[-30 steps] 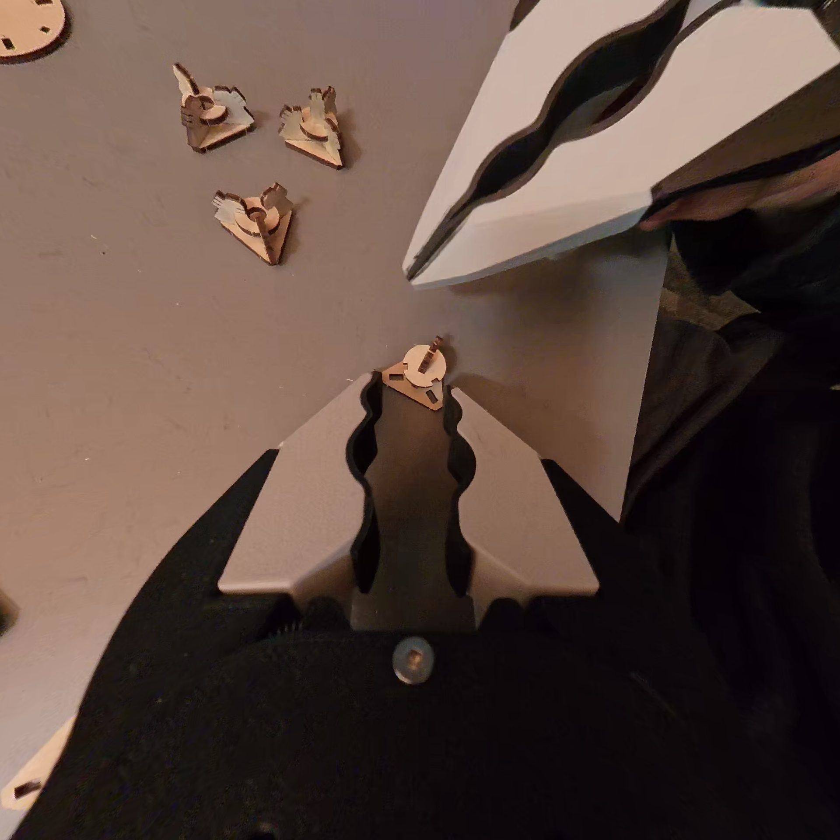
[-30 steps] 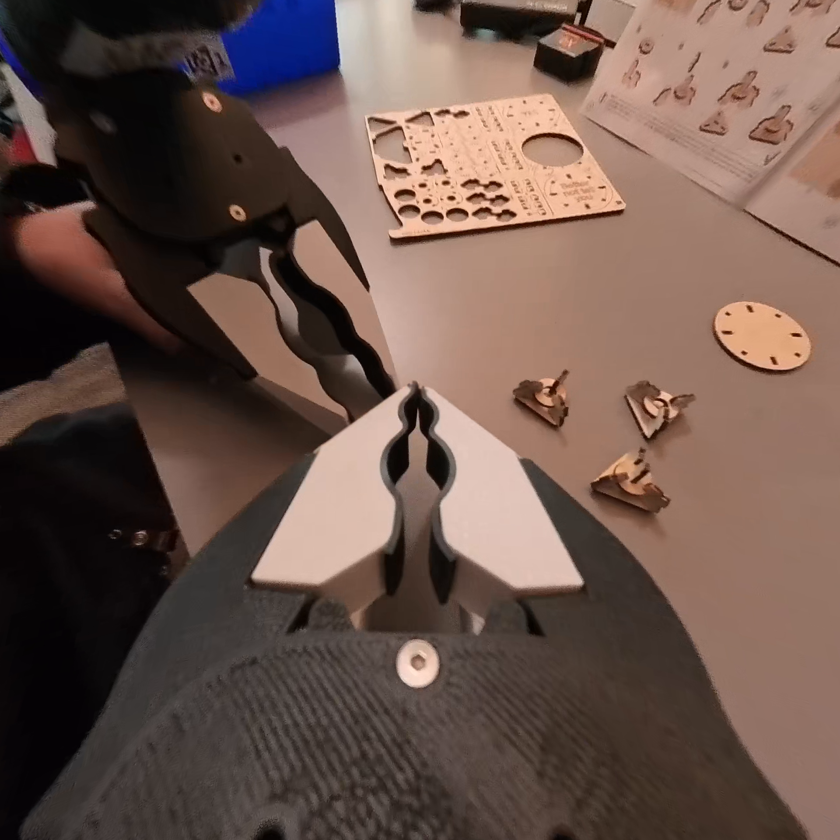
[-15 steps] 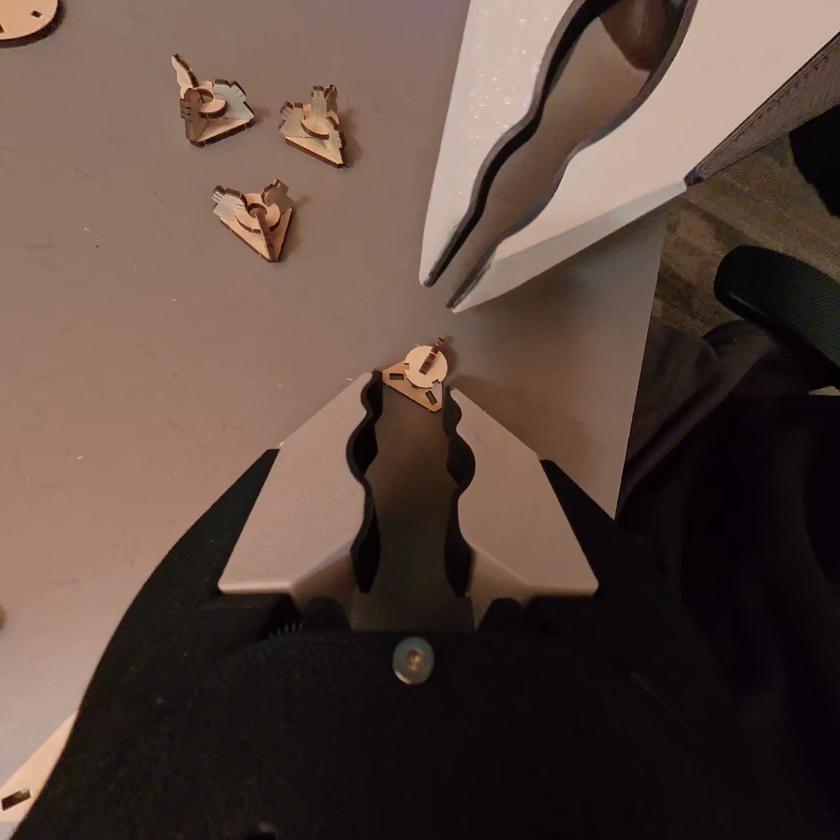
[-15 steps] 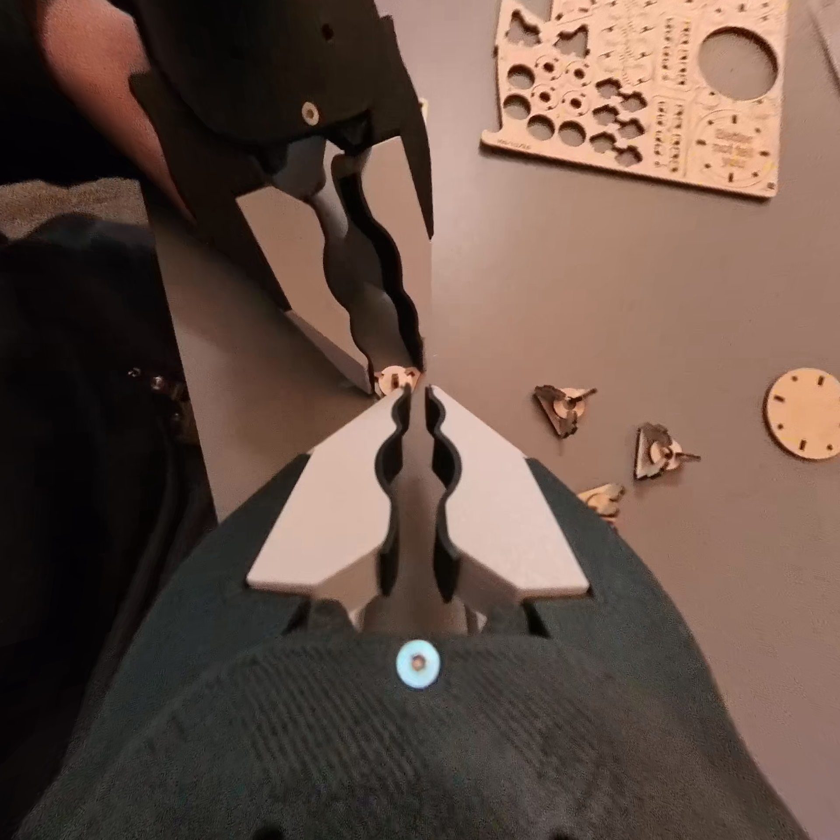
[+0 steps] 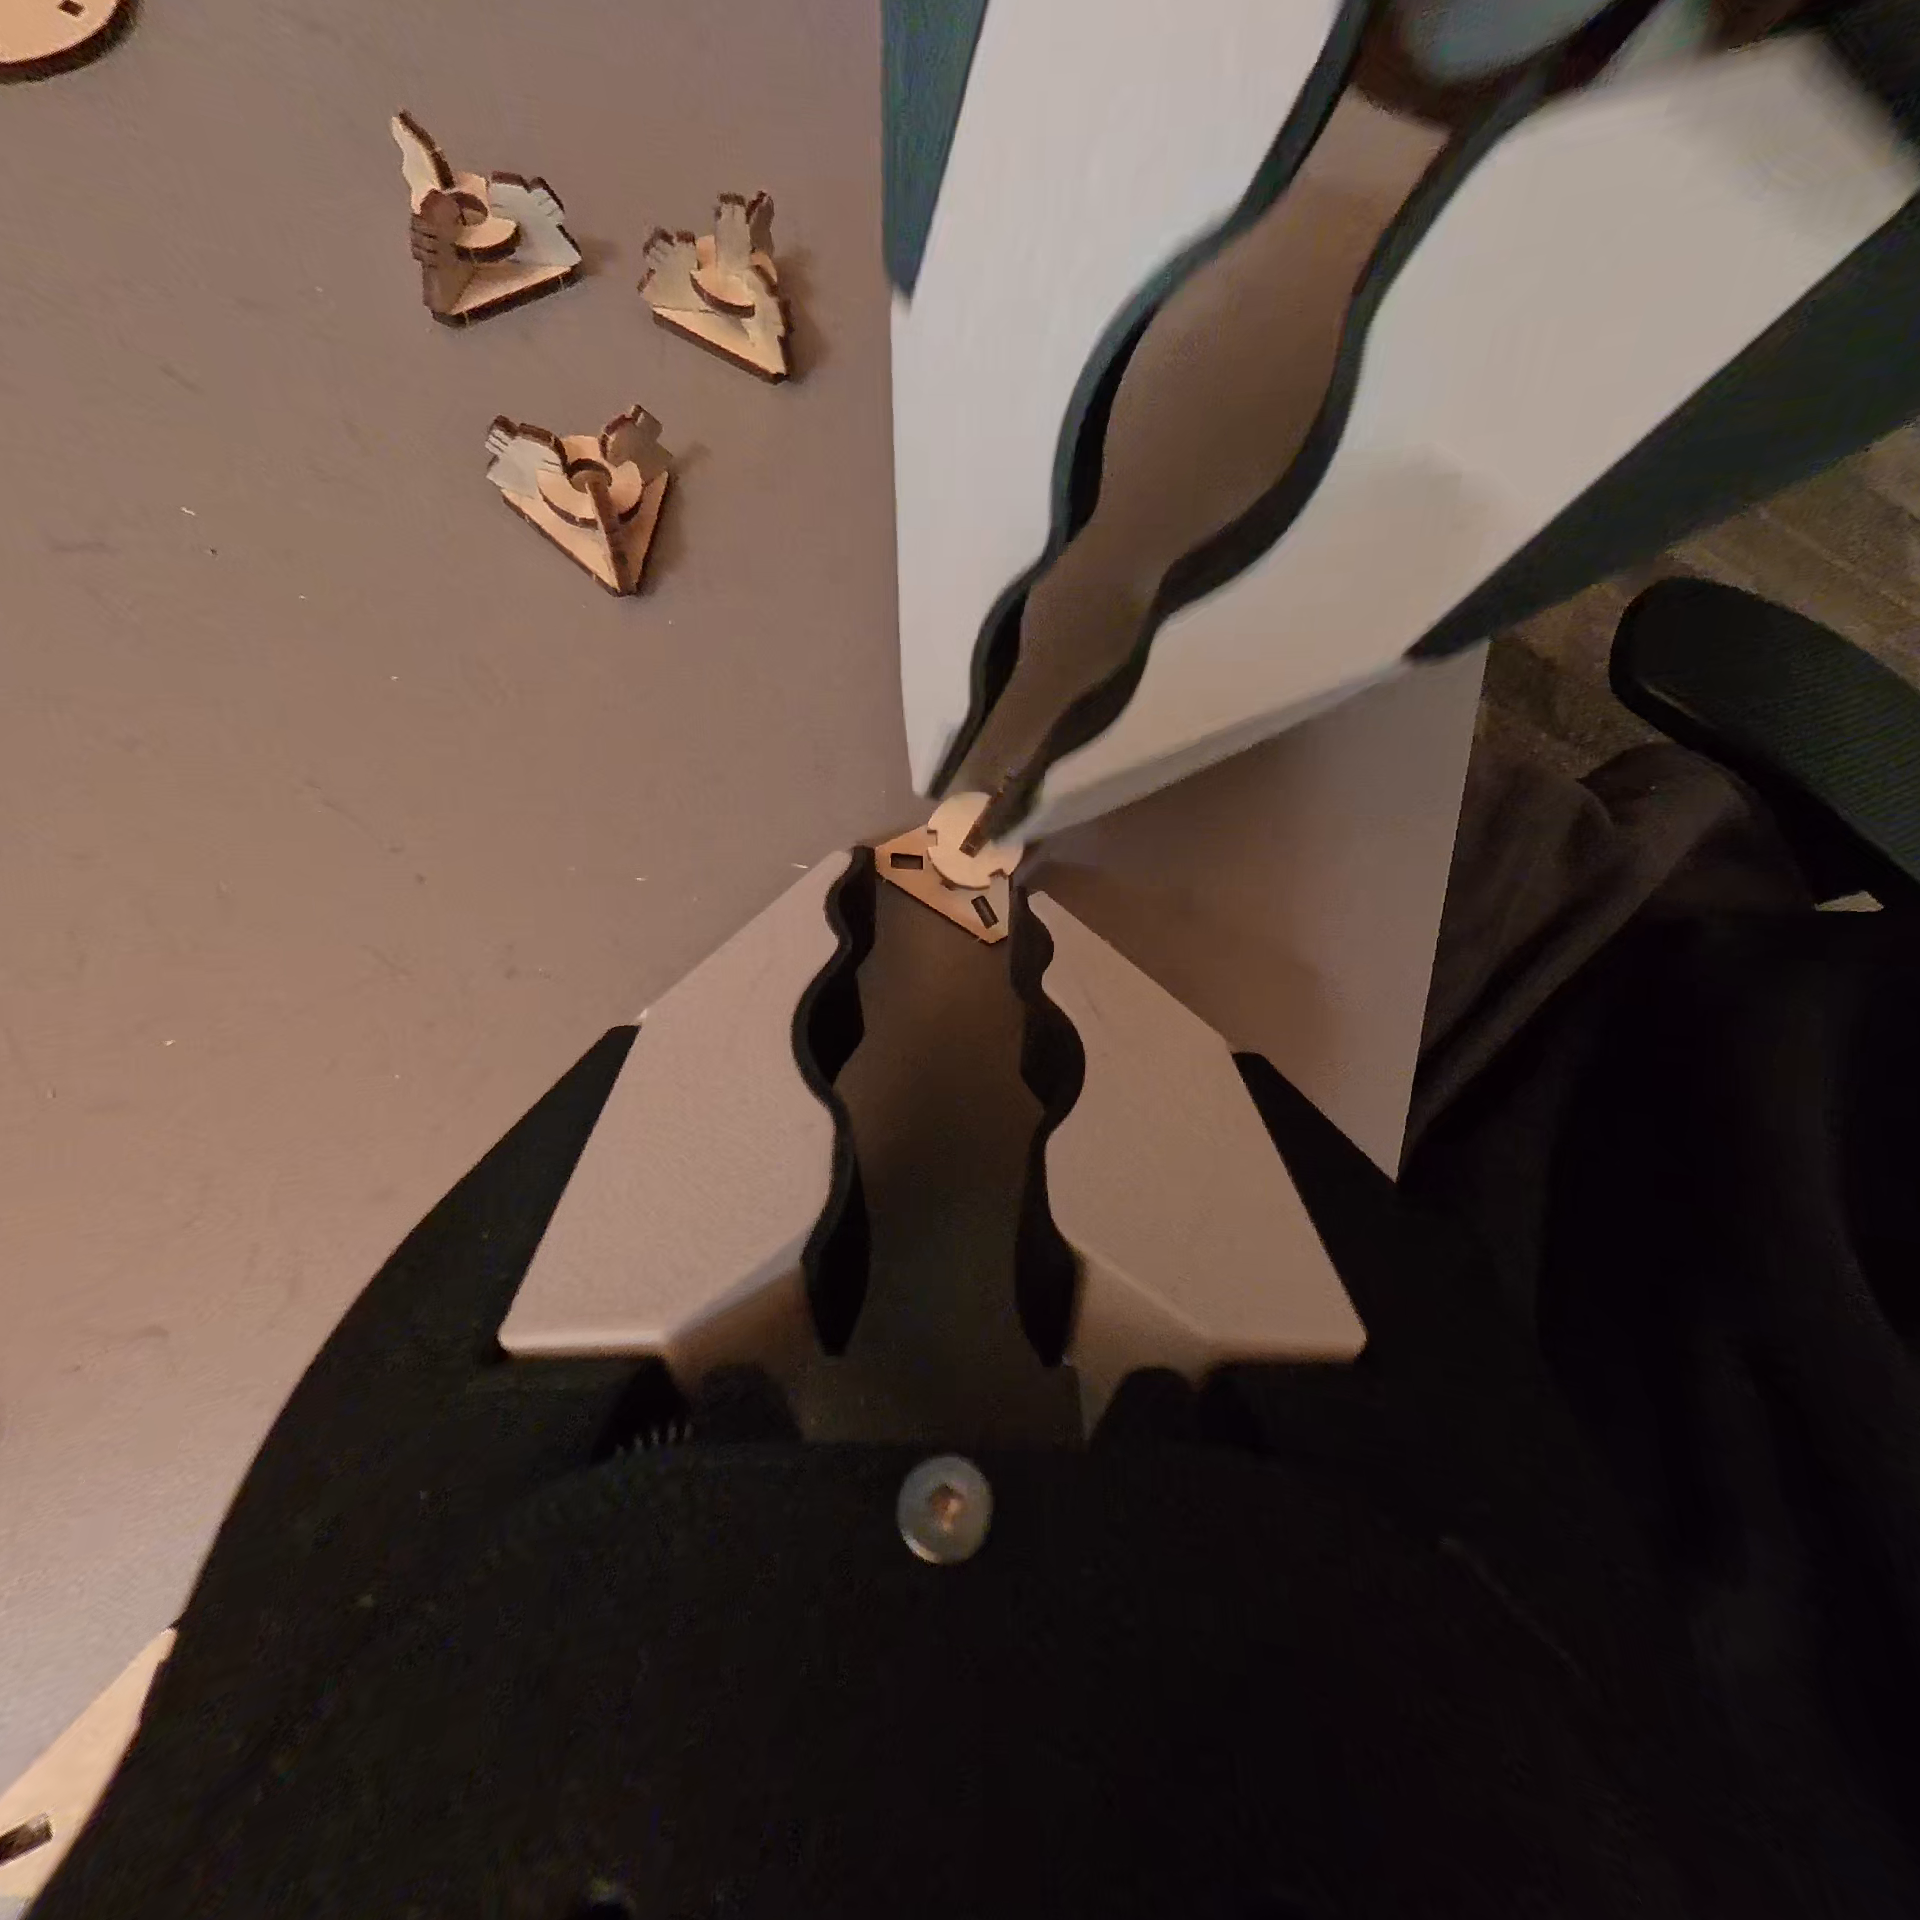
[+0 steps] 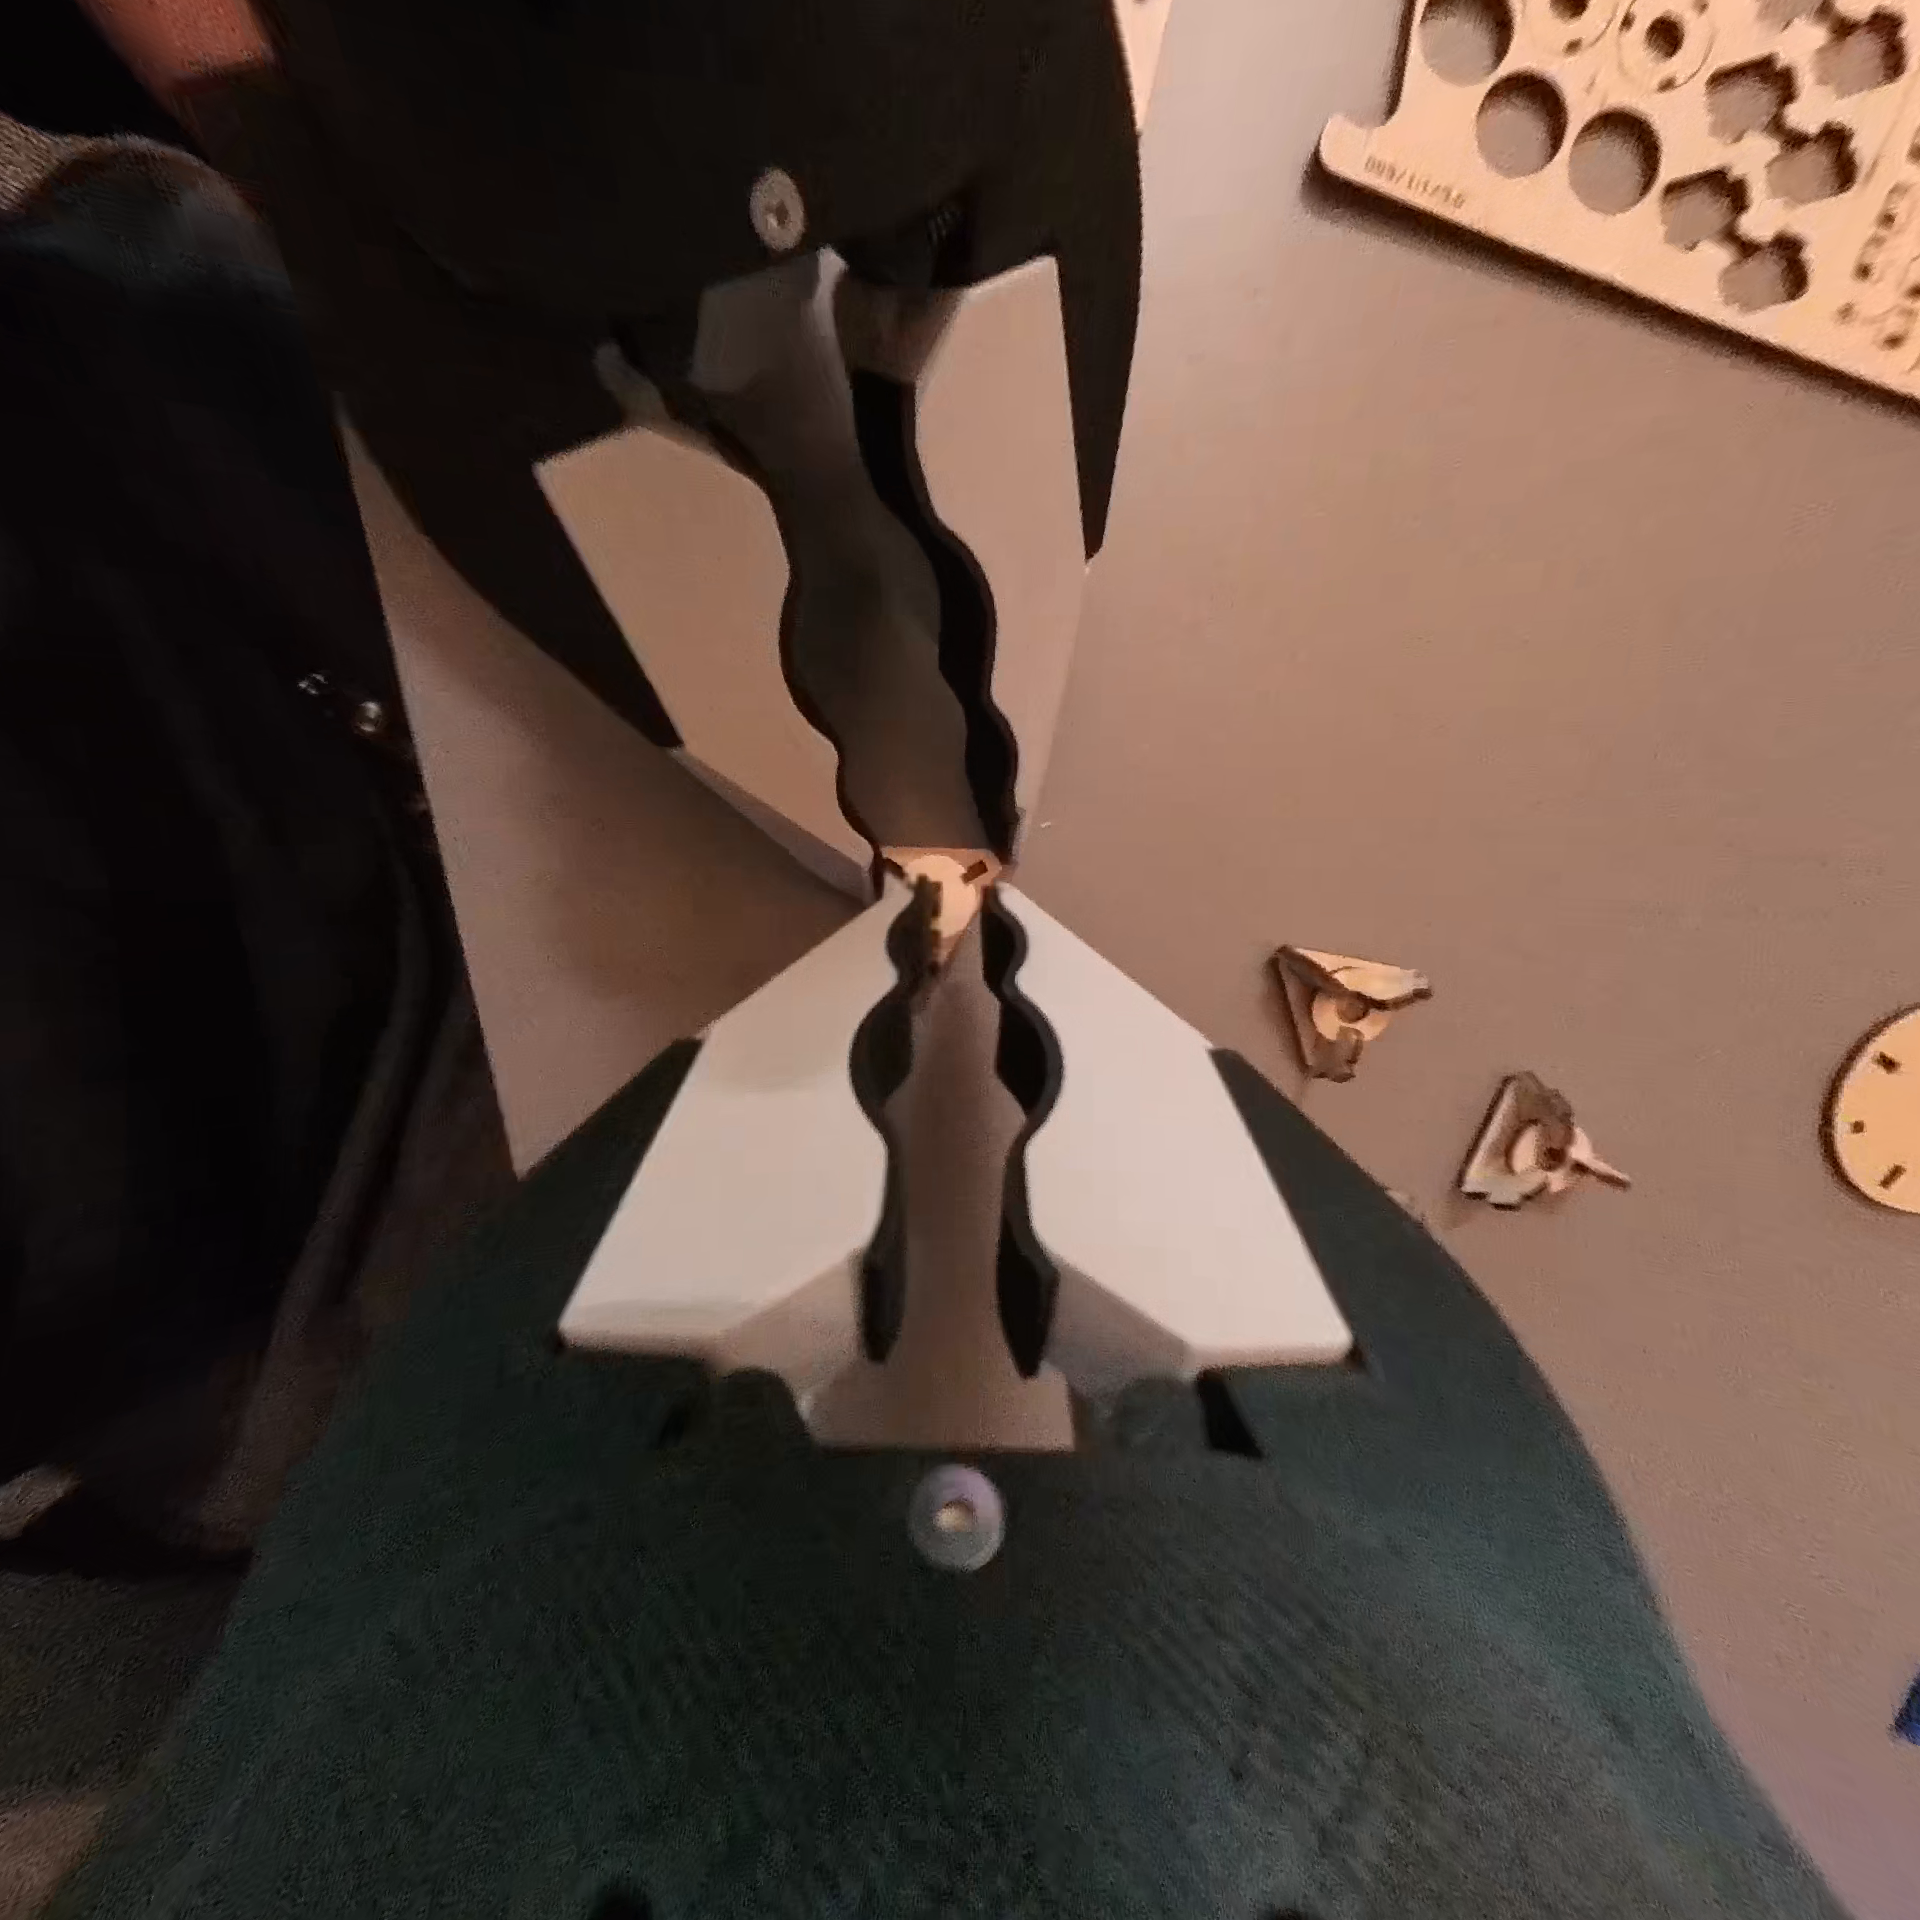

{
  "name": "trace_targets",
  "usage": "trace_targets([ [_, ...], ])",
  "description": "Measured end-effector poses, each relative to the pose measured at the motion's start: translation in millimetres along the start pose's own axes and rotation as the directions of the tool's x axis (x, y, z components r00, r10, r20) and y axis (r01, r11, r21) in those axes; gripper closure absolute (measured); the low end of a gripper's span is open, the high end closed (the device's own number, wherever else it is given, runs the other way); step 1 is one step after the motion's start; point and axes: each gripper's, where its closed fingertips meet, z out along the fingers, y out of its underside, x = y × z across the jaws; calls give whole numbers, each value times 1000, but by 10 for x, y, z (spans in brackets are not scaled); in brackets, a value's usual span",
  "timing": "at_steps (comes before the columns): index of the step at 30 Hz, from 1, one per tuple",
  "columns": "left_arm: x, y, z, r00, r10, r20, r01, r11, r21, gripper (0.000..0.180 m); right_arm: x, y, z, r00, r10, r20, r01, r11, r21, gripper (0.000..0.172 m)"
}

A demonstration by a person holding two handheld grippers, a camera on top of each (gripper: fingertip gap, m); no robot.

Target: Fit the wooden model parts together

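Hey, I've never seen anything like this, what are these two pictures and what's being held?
No robot: a person holds two hand-held grippers, each with a camera looking along its jaws. One picture comes from the left gripper, the other from the right gripper. The left one clamps a small triangular wooden piece above a grey table. The right one's tips are around a thin upright pin on it; whether they pinch it is unclear. Nearby lie three similar wooden assemblies, a wooden disc and a cut-out wooden sheet.

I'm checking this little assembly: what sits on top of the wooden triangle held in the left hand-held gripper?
A round wooden disc lies on the wooden triangle, with a thin upright piece at its centre slot. The right hand-held gripper covers that piece's top; two slots stay visible.
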Motion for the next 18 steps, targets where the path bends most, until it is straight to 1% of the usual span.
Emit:
trace_targets([
  [1,0,2,0,1000,-1,-1,1,1000,-1,156,-30,27,57,1000,11,29,-10,1000,-13,162],
  [2,0,0,0,1000,-2,-2,2,1000,0,156,-44,35,73,999,23,47,-22,1000,-17,163],
  [4,1,-1,0,1000,-7,-8,7,1000,2,156,17,48,13,1000,18,10,-18,999,-36,156],
  [6,1,-1,-2,1000,-14,-14,14,1000,2,156,87,-19,-100,999,0,-52,0,1000,-8,162],
  [8,2,-1,-3,1000,-20,-20,20,1000,3,156,47,-70,-115,999,21,-28,-20,1000,23,163],
  [10,2,-3,-3,999,-24,-24,24,1000,4,157,-12,29,39,1000,30,9,-30,999,-27,164],
  [11,2,-3,-4,999,-25,-25,25,1000,5,156,-23,46,73,1000,26,16,-25,999,-31,161],
  [12,2,-6,-4,999,-26,-26,26,1000,6,156,0,29,53,1000,26,3,-26,999,-26,165],
  [13,2,-7,-4,999,-27,-27,27,1000,6,156,19,50,31,1000,18,-15,-19,999,-49,160],
  [15,1,-5,-3,999,-27,-26,28,1000,5,156,12,14,-16,999,-1,-34,-1,999,-43,160],
  [16,1,-4,-2,999,-26,-24,27,1000,5,156,5,-9,-23,999,-1,-38,-1,999,-32,164],
  [18,-1,-2,-2,1000,-23,-20,23,1000,3,156,-39,6,31,1000,8,-14,-8,999,-34,165],
])
